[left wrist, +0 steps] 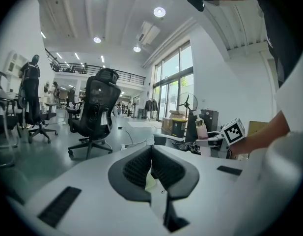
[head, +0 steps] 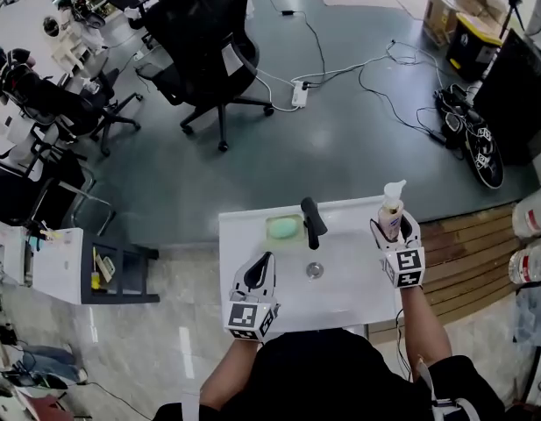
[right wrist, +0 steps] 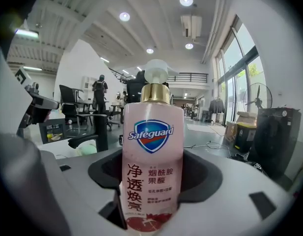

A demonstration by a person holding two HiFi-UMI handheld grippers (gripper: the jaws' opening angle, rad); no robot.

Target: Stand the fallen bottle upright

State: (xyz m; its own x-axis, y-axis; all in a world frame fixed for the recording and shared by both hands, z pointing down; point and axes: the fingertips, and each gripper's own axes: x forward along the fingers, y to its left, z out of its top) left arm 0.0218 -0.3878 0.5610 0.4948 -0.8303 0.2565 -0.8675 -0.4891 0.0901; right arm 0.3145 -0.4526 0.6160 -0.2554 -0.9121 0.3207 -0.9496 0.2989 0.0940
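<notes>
Safeguard pump bottle (right wrist: 152, 166): long axis vertical, pump head uppermost. The right gripper (head: 391, 228) is clamped on its body. Left gripper (head: 267, 260): jaws together, nothing between them.

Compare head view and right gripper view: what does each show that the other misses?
Head view only: the drain, the marker cube on the right gripper, and the forearm behind it.
Right gripper view only: the Safeguard label on the bottle, and the ceiling lights.
Both: the bottle roughly upright, clamped between the right gripper's jaws, plus the black faucet and the green soap dish.
</notes>
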